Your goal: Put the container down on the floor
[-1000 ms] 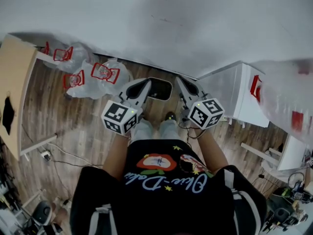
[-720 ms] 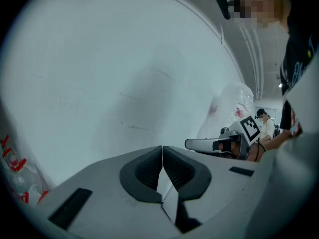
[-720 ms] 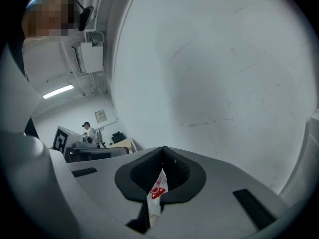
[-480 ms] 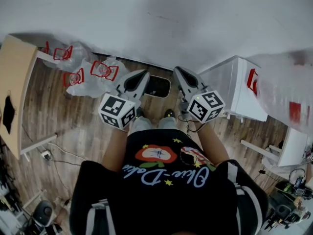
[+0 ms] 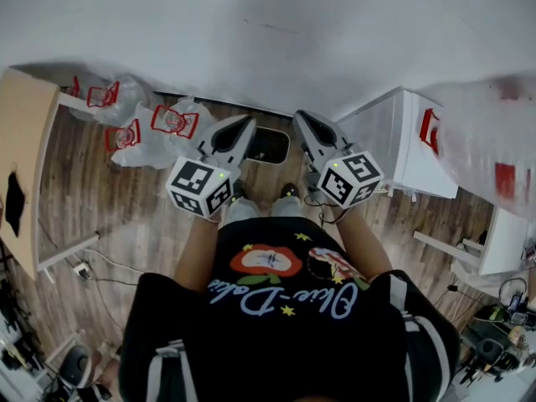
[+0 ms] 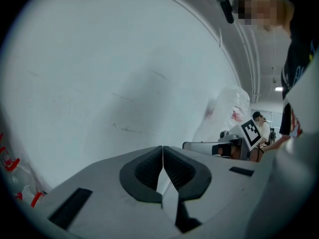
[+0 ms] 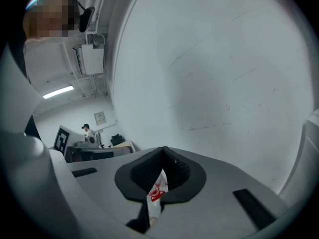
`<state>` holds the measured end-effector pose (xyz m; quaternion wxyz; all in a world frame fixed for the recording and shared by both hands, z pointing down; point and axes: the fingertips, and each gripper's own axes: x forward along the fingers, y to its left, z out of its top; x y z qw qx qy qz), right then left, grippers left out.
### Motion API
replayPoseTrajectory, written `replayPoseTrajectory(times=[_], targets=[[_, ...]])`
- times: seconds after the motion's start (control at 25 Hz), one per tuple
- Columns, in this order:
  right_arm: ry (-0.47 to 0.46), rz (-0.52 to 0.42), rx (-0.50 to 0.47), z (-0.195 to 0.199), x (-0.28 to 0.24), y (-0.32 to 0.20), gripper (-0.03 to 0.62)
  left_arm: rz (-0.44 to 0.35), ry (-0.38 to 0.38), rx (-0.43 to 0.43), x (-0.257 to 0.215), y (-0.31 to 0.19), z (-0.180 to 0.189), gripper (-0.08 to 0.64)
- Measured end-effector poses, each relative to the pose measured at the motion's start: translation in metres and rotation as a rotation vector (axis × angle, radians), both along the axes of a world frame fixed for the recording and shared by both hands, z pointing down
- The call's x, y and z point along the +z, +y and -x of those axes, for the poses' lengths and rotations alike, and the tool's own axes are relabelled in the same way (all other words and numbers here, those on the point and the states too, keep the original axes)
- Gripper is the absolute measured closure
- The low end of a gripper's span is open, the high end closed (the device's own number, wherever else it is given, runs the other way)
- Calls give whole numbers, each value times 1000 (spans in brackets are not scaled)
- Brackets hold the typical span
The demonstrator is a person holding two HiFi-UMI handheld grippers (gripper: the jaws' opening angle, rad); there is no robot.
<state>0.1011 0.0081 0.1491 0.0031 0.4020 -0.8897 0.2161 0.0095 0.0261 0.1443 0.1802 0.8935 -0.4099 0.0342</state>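
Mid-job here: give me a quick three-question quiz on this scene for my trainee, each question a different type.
1. True or false: the right gripper has its tongs shut on white plastic with red print.
2. Multiple choice: the plastic bags with red print on the wood floor lie to the person's A) left, B) right, C) back.
3. Fill in: the left gripper has its tongs ____ on a thin white sheet.
Key: 1 true; 2 A; 3 shut.

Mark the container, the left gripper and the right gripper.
container [image 5: 271,145], head view, dark middle.
left gripper [image 6: 163,156], left gripper view, where its jaws meet.
right gripper [image 7: 162,157], right gripper view, where its jaws meet.
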Motion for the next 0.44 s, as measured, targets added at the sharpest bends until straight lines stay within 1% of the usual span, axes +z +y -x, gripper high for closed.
replayPoseTrajectory(times=[0.44], targets=[[2,-12,19,-3,-3,4,594,-15,-2,12,-5,3,-2,555]])
